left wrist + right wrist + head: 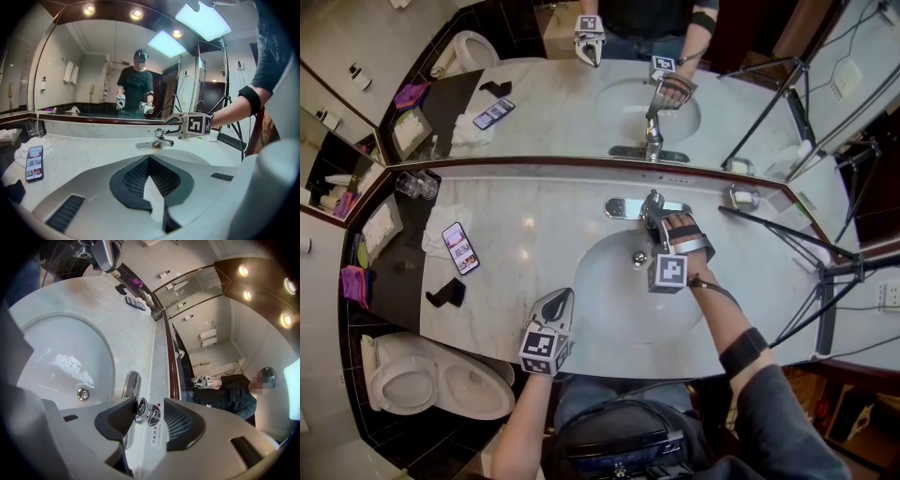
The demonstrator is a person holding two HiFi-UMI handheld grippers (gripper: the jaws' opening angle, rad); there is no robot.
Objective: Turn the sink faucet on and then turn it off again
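Observation:
The chrome faucet [645, 206] stands at the back of the white sink basin [609, 281], below the mirror. My right gripper [659, 223] reaches over the basin to it. In the right gripper view the faucet's handle [151, 413] lies between the two jaws of that gripper [147, 421]; the left pad is at the handle and a thin gap shows on the right, so it is open. A foamy wet patch [65, 366] lies in the basin, and I make out no stream. My left gripper [566, 296] hovers at the basin's near left rim, shut and empty, facing the faucet [157, 140].
A phone [459, 247] on a white cloth, a black object [446, 293] and glasses [417, 185] sit on the counter's left. A soap dish [743, 197] stands right of the faucet. Tripod legs [787, 234] cross the right side. A toilet [431, 384] is below left.

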